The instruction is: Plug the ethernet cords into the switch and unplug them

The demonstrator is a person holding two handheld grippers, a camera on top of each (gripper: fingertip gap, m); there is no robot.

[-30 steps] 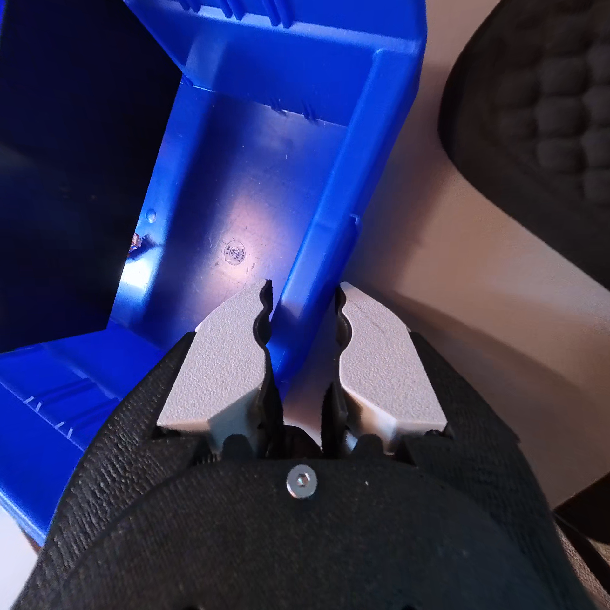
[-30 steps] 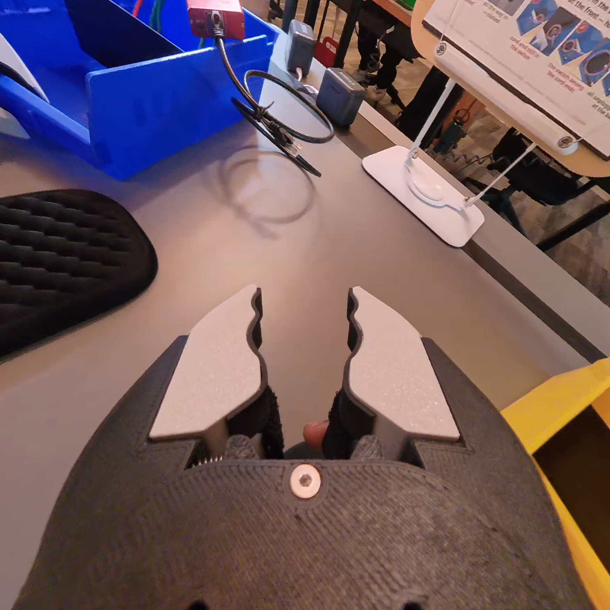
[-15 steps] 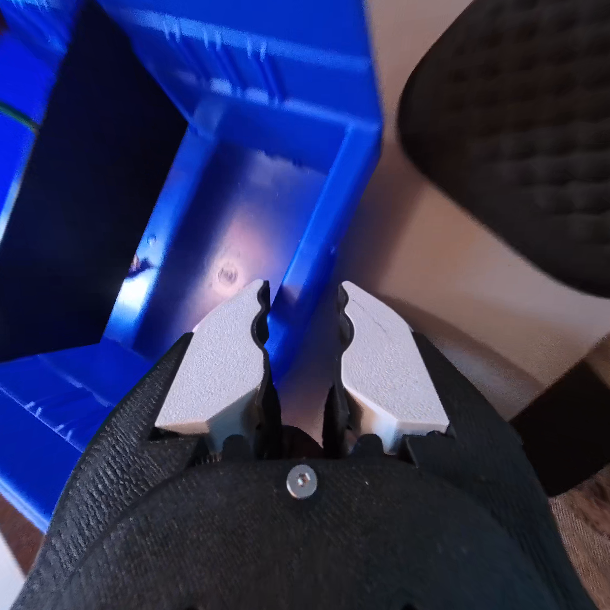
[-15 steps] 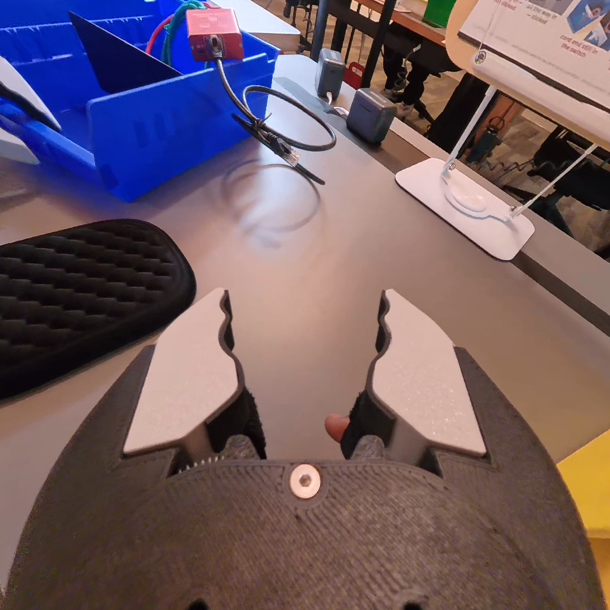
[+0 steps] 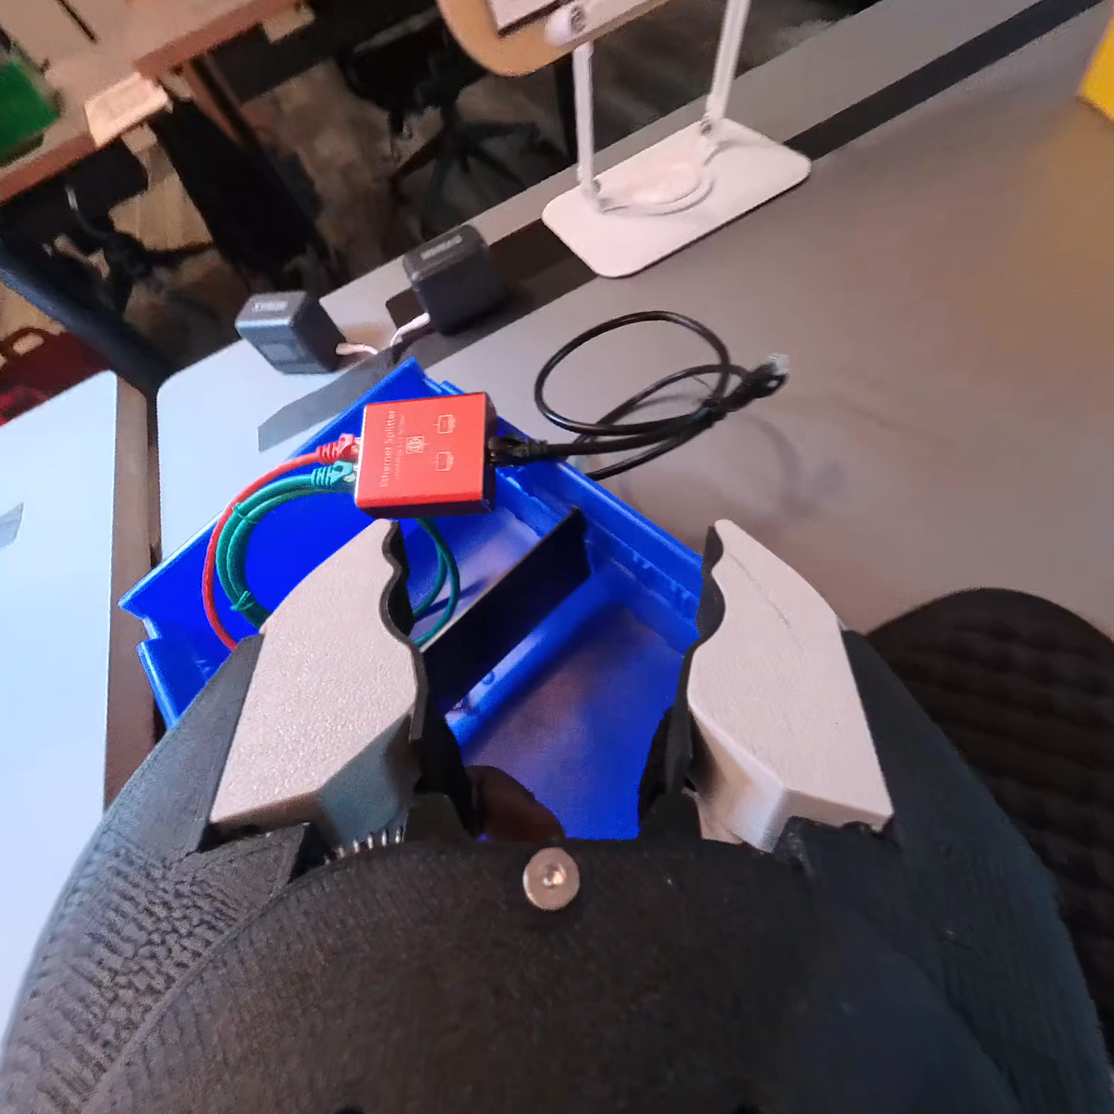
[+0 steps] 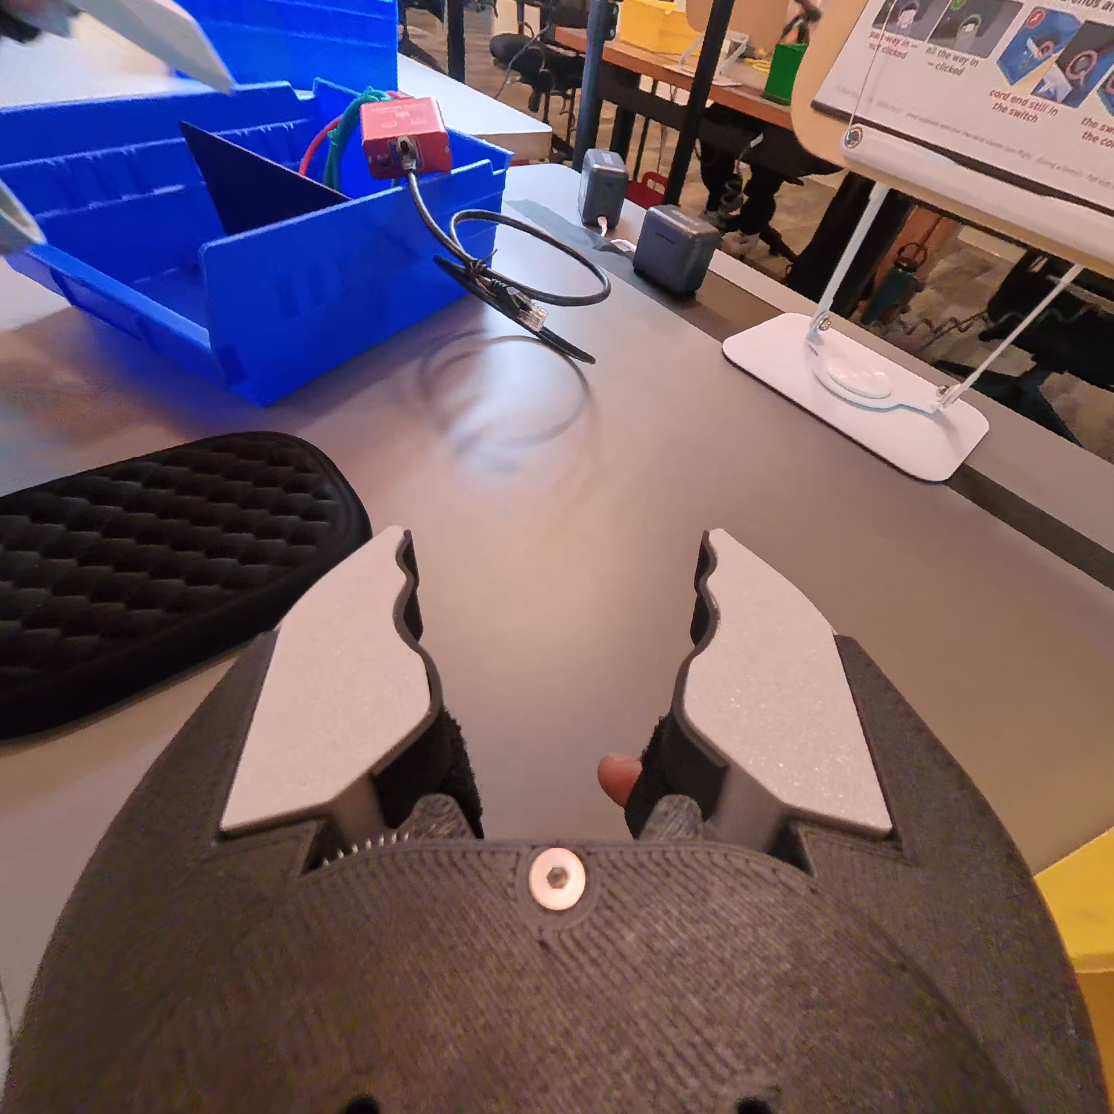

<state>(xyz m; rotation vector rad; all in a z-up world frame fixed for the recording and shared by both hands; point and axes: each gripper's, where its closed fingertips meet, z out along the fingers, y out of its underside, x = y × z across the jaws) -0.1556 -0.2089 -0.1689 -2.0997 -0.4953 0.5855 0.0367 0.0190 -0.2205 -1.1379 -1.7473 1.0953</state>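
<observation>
L hand-held gripper (image 5: 551, 579) spread above blue bin (image 5: 633, 560); R hand-held gripper (image 6: 557, 594) spread, empty over counter (image 6: 603, 482). Red switch (image 5: 425, 455) perched on bin rim, ports reachable.

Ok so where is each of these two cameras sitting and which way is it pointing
Left wrist view: rides on the left gripper, above the blue bin, looking down and forward at the red switch on its rim; its two grey fingers, spread open, show.
Right wrist view: rides on the right gripper, low over the grey table, looking across it to the bin; its open fingers and a fingertip of the person show.
Shared: bin, switch, black cord, black pad, white stand base.
</observation>
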